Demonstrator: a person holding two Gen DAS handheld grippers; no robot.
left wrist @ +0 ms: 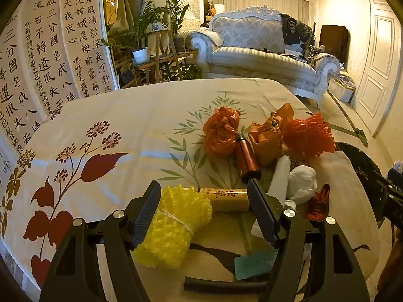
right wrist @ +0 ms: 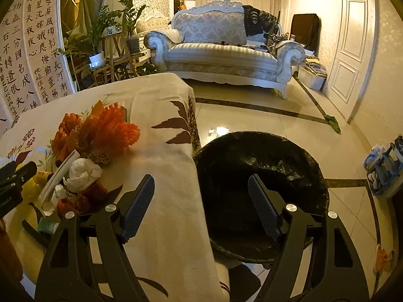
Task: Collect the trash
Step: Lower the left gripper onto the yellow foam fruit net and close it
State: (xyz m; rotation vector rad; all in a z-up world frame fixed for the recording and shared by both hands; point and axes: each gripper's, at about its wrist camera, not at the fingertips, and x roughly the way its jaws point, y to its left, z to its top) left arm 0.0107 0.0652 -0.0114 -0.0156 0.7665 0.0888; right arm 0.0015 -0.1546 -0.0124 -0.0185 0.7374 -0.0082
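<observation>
Trash lies on a table with a flowered cloth (left wrist: 105, 166). My left gripper (left wrist: 204, 193) is open, its jaws around a yellow foam net (left wrist: 173, 229) and a tan tube (left wrist: 226, 198). Behind them lie orange plastic bags (left wrist: 221, 130), an orange foam net (left wrist: 309, 136), a dark red tube (left wrist: 248, 158), a white tissue (left wrist: 302, 178) and a teal scrap (left wrist: 254, 261). My right gripper (right wrist: 201, 191) is open and empty, above the table's right edge and a bin with a black bag (right wrist: 262, 183). The pile also shows in the right wrist view (right wrist: 100, 130).
A black strip (left wrist: 221, 287) lies at the table's near edge. A white sofa (left wrist: 254, 58) and potted plants (left wrist: 146, 35) stand behind the table. Calligraphy scrolls (left wrist: 50, 50) hang at left. A blue rack (right wrist: 385, 168) stands on the tiled floor at right.
</observation>
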